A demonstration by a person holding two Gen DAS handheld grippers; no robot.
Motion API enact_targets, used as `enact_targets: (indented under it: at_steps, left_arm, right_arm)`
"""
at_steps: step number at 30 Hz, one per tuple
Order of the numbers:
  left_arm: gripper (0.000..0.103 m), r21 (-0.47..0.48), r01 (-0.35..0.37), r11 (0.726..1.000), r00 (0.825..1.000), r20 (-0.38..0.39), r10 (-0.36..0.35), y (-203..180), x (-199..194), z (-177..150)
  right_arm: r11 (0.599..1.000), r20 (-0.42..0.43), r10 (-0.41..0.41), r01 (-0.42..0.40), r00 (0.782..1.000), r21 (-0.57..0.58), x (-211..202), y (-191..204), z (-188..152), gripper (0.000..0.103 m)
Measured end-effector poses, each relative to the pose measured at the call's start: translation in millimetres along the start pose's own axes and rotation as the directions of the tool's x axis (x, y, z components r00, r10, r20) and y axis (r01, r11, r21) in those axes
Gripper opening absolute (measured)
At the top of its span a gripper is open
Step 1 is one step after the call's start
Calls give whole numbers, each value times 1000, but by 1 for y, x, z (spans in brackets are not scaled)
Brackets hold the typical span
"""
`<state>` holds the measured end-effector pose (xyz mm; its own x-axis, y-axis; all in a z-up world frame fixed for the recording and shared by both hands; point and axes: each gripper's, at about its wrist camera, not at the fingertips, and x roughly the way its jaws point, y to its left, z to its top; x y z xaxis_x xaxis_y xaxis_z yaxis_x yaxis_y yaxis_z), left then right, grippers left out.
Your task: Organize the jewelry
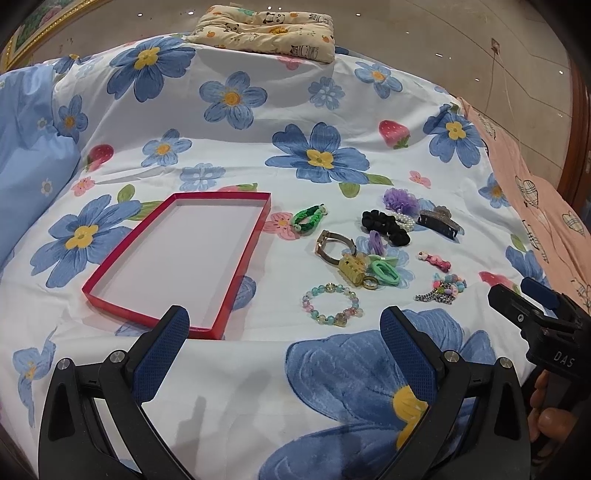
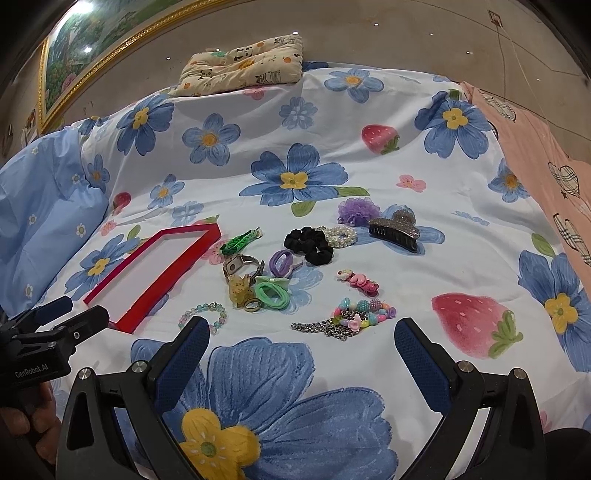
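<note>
An empty red tray (image 1: 110,281) (image 2: 173,260) lies on the flowered bedsheet. Right of it lie several accessories: a green braided bracelet (image 1: 308,218) (image 2: 240,240), a watch (image 1: 334,246) (image 2: 242,266), a pastel bead bracelet (image 1: 332,303) (image 2: 203,314), a black scrunchie (image 1: 386,227) (image 2: 309,243), a pearl bracelet (image 2: 340,235), a glitter claw clip (image 1: 439,221) (image 2: 397,230), a pink clip (image 1: 435,260) (image 2: 358,281) and a beaded chain (image 1: 441,290) (image 2: 347,319). My left gripper (image 1: 284,326) is open and empty, just short of the bead bracelet. My right gripper (image 2: 301,339) is open and empty, just short of the chain.
A panda-print cushion (image 1: 266,31) (image 2: 240,66) lies at the far edge of the bed. A blue pillow (image 1: 26,155) sits at the left, a pink blanket (image 1: 535,206) at the right. A framed painting (image 2: 92,55) hangs on the wall behind.
</note>
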<state>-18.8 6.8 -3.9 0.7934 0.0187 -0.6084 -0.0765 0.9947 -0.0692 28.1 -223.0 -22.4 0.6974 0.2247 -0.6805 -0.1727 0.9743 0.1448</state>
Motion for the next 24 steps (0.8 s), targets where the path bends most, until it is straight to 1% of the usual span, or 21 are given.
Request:
enact_targets:
  at_steps: [24]
  left_arm:
    - [103, 7, 6, 1000, 1000, -2, -6, 0, 1, 2]
  right_arm:
    - [1000, 6, 13, -13, 1000, -8, 3, 7, -1, 101]
